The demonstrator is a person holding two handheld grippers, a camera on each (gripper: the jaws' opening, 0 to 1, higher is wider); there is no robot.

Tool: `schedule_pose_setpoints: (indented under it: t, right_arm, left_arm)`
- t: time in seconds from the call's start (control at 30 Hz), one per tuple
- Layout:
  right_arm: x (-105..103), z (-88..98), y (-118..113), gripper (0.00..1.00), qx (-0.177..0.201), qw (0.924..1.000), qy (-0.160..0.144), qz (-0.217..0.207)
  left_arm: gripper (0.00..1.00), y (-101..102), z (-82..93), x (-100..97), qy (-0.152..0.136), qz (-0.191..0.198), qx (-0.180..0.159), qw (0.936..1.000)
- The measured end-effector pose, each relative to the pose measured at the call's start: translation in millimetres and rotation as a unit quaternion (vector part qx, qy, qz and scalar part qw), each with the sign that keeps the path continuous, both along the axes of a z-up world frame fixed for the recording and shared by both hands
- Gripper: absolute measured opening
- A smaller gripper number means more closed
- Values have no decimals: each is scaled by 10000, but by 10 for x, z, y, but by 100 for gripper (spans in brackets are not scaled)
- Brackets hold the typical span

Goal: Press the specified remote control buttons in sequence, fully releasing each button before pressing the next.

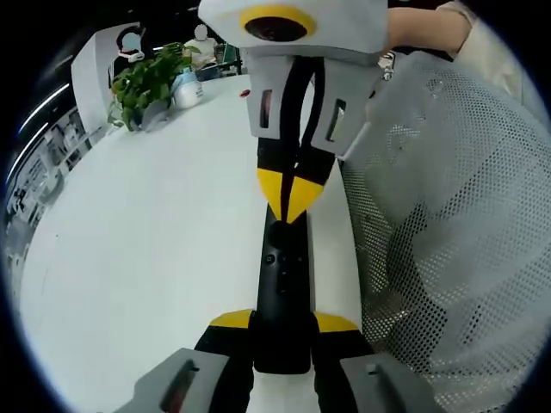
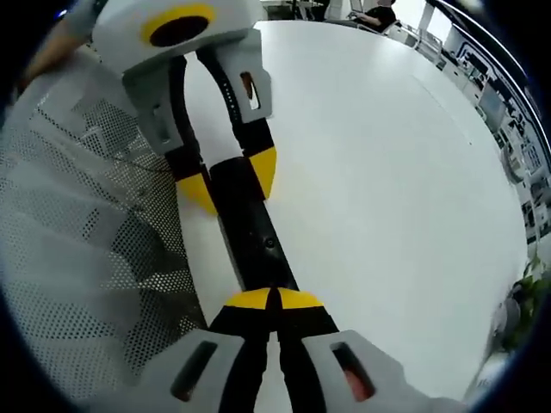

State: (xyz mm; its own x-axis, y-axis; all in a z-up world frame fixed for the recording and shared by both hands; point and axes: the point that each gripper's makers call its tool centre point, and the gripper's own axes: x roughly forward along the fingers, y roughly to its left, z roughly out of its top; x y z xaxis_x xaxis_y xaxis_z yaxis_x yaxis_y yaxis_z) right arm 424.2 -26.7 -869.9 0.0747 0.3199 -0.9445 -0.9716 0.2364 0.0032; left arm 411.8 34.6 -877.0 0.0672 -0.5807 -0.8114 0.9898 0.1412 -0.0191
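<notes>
We see the remote (image 1: 281, 292) lying lengthwise toward 12 o'clock, pinched at its near end by the left gripper (image 1: 282, 325); the right gripper (image 1: 293, 202), jaws pressed together, touches its far end.

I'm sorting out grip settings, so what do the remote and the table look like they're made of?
The remote looks like matte black plastic: dull and dark, with small moulded buttons. The table has a smooth white top with a soft sheen, probably laminate, though the look leaves that open.
</notes>
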Motion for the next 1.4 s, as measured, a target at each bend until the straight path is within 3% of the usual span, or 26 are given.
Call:
schedule_pose_setpoints:
  t: [0.33, 0.87, 1.4]
  right_arm:
    - [-4, -5, 5, 0, -59, 9997, 170, -138]
    - [-25, 3, 6, 0, -136, 9996, -4, 248]
    - [-27, 2, 103, 0, -25, 9997, 52, 223]
  left_arm:
    - [25, 1, 1, -3, 9, -3, -1, 10000]
    - [25, 2, 6, -5, 5, 7, -6, 10000]
    - [25, -1, 6, -2, 1, 17, -12, 10000]
